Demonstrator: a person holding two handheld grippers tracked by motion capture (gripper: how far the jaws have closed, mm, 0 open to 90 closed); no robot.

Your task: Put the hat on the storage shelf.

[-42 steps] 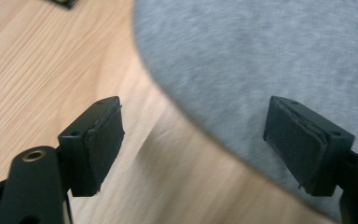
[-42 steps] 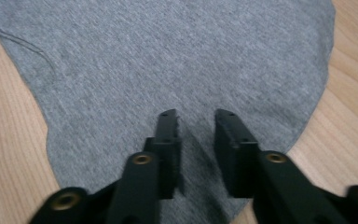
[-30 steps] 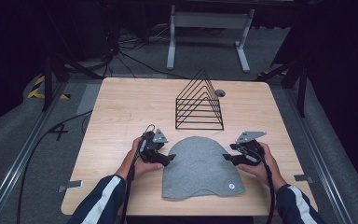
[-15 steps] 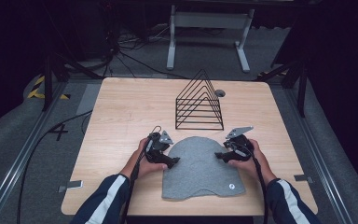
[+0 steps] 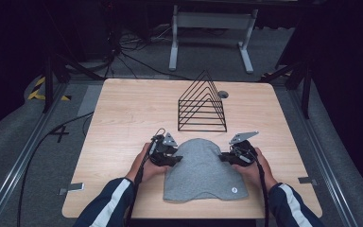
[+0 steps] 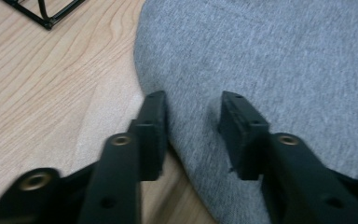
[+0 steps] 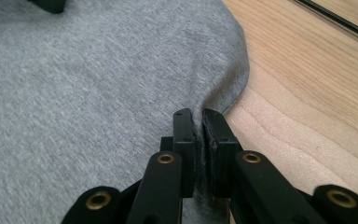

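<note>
While lying flat near the table's (image 5: 123,118) 6 o'clock edge, grey beanie (image 5: 201,168) gets gripped at both sides: right gripper (image 7: 199,122) pinched tight on the hem at 3 o'clock, left gripper (image 6: 192,122) parted, straddling the edge at 9 o'clock, nothing caught yet. Best to close left fully onto fabric before lifting, evenly. Beyond, at 12 o'clock, wire rack (image 5: 202,104) standing apart.
</note>
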